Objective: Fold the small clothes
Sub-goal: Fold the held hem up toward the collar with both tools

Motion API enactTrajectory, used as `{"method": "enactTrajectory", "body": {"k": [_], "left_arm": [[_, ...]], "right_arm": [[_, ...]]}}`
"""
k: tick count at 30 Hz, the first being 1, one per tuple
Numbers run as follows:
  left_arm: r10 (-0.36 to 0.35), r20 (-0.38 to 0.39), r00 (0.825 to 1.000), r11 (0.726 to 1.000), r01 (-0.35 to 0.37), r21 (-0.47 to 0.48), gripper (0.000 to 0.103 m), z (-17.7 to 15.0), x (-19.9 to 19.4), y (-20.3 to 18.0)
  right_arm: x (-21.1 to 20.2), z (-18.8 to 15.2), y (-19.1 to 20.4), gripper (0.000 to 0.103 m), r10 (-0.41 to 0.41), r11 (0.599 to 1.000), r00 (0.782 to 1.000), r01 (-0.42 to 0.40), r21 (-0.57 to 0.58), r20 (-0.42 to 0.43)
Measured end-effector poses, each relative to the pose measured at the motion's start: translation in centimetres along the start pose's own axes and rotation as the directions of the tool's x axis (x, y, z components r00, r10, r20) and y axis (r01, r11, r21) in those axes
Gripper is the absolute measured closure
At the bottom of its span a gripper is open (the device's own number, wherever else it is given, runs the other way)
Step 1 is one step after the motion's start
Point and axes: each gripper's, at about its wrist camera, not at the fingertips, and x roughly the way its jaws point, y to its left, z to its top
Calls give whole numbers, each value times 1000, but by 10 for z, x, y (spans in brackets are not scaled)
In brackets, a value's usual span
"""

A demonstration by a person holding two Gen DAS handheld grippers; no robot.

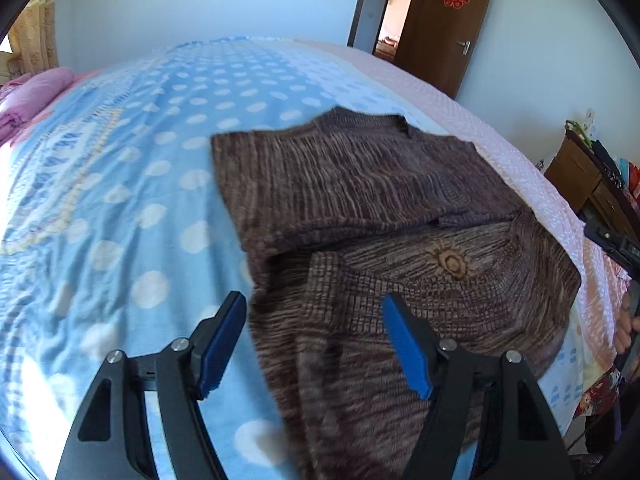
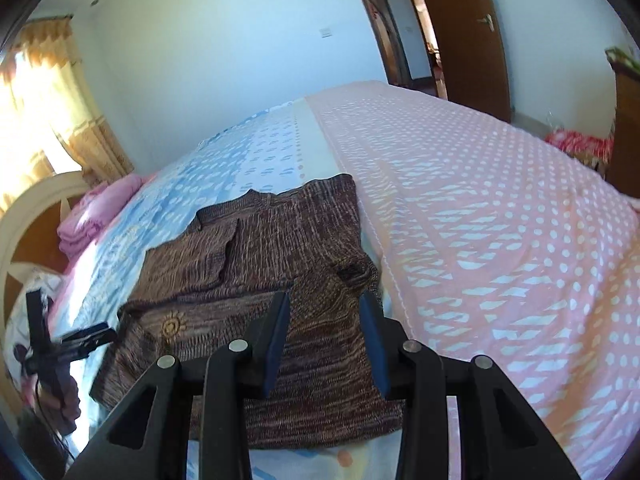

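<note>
Left wrist view: brown knit sweater (image 1: 400,208) beneath spread left fingers (image 1: 224,340); right gripper (image 2: 325,304) likewise parted above it.

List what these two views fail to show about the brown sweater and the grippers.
- Sweater near hem: left wrist view, blurred and covered by the left gripper.
- Sweater's near edge: right wrist view, behind the right gripper.
- Underside layers: hidden by the folded flaps in both views.
</note>
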Motion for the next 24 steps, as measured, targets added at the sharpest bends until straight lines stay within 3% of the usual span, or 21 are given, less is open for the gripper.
{"method": "enactTrajectory", "body": {"k": [5, 14, 21, 24], "left_arm": [[2, -33, 999, 999, -1, 32, 35, -1, 18, -18], [3, -9, 1000, 1000, -3, 13, 71, -3, 21, -17], [16, -9, 1000, 1000, -16, 4, 66, -1, 23, -18], [28, -11, 1000, 1000, -28, 8, 56, 0, 26, -19]], "right_arm": [[-4, -3, 1, 65, -12, 999, 1000, 11, -40, -10], [10, 0, -13, 65, -64, 994, 997, 59, -95, -53], [55, 12, 4, 63, -90, 964, 988, 55, -261, -123], [82, 14, 16, 59, -100, 945, 981, 42, -324, -165]]}}
